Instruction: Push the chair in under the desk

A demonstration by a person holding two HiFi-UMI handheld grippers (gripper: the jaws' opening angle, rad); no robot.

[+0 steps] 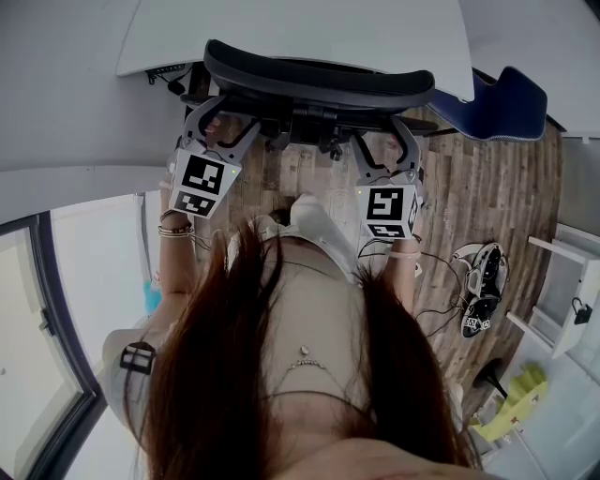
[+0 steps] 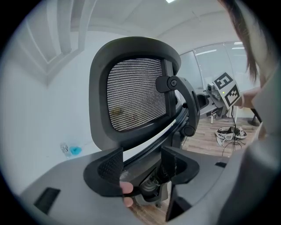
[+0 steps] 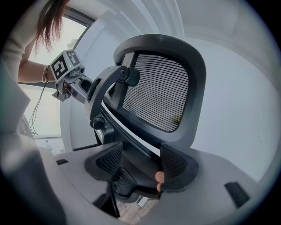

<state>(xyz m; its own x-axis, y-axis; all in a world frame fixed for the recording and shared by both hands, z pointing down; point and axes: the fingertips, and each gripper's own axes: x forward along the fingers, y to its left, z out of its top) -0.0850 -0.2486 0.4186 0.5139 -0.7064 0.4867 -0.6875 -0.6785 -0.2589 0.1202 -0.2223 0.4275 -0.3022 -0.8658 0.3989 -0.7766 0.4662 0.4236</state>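
A black mesh-backed office chair point(image 1: 319, 82) stands in front of the white desk point(image 1: 309, 28), its backrest toward me. My left gripper point(image 1: 217, 120) is at the left side of the backrest and my right gripper point(image 1: 384, 139) at the right side. In the left gripper view the chair's mesh back point(image 2: 136, 94) rises just ahead, and the left gripper point(image 2: 142, 165) is open, the lower back frame crossing between its jaws. In the right gripper view the right gripper point(image 3: 140, 160) is also open around the frame below the mesh back point(image 3: 160, 92). The seat and base are hidden.
A blue chair point(image 1: 502, 103) stands to the right of the desk. On the wood floor at right lie a headset-like device with cables point(image 1: 480, 281), a white shelf unit point(image 1: 562, 281) and a yellow-green object point(image 1: 511, 398). A glass wall point(image 1: 47, 309) runs along the left.
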